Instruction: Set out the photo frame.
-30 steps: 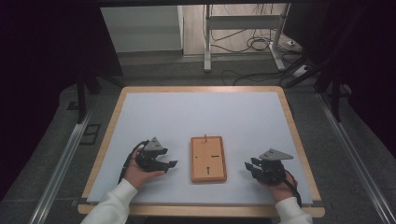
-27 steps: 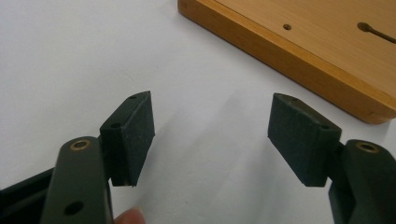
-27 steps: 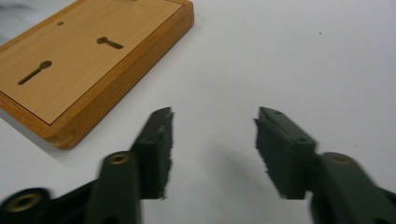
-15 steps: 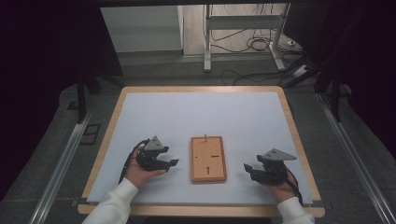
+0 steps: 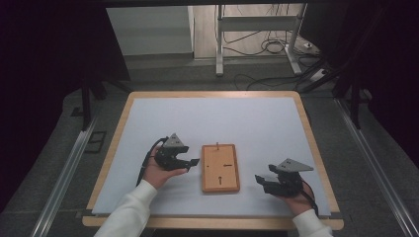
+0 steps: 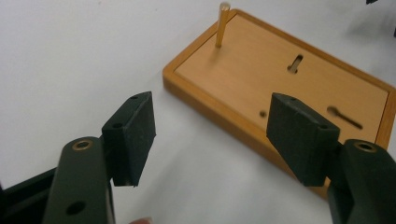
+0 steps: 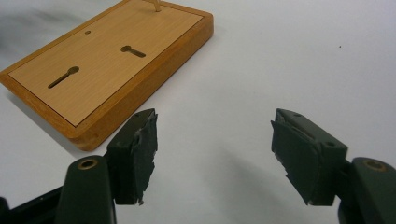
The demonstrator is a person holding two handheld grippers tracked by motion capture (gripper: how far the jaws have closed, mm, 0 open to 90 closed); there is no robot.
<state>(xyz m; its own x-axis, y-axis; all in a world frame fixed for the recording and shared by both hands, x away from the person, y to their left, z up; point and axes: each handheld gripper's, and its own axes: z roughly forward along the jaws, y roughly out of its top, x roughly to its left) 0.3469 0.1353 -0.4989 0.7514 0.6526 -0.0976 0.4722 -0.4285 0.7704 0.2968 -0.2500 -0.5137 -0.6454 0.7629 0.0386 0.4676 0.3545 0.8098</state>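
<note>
On the white table top (image 5: 217, 118), the left gripper (image 5: 190, 162) is held just left of the wooden board (image 5: 220, 168), its jaws spread wide with nothing between them. The board lies flat near the front edge, between the two grippers; a thin brass peg (image 6: 222, 24) stands upright at its far end, and two keyhole slots (image 7: 133, 51) are cut into it. The right gripper (image 5: 261, 179) is held to the board's right, apparently just above the surface, jaws likewise released and empty.

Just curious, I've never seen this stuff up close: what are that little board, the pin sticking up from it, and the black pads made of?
The board looks like wood: orange-brown, fine grain, smooth matte face, rounded rim. The pin seems brass or similar metal, golden with a sheen. The pads on the right hand-held gripper look like black rubber or foam, dull and frayed at the edges.
</note>
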